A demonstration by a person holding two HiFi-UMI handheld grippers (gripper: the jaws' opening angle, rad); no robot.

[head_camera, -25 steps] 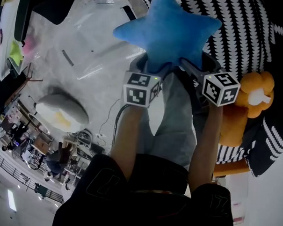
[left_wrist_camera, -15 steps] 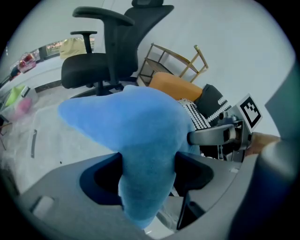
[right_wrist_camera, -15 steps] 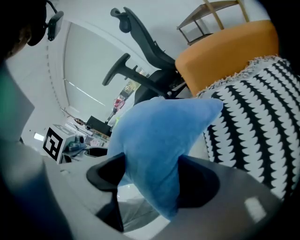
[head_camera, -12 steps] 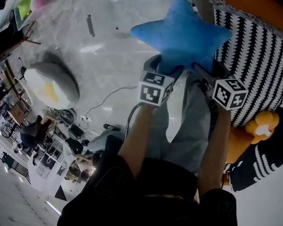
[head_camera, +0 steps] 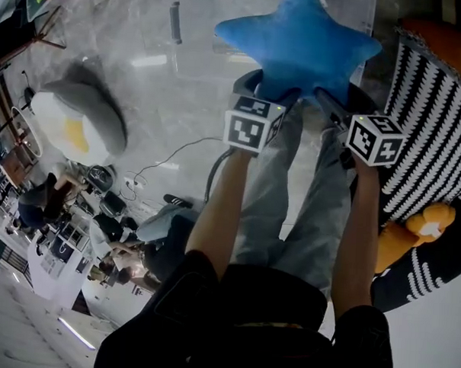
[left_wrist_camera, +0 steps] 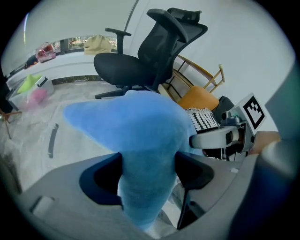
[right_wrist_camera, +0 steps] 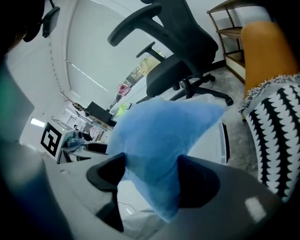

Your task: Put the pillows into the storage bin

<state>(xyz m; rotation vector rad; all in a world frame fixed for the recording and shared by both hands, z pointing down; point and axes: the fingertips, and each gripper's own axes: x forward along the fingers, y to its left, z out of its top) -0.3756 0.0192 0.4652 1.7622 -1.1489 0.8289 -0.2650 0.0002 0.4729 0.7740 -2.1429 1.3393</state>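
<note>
One blue star pillow [head_camera: 298, 41] hangs above the floor [head_camera: 181, 101], one point clenched in the left tool [left_wrist_camera: 146, 173], another in the right tool [right_wrist_camera: 150, 176]. One fried-egg pillow [head_camera: 73, 127] lies left; one black-and-white pillow [head_camera: 427, 142] and one orange plush [head_camera: 411, 229] lie right.

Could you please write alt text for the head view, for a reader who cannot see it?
The left gripper and right gripper each clamp a point of a blue star pillow, held above a pale floor. A fried-egg pillow lies at left; a black-and-white patterned pillow sits at right.
</note>
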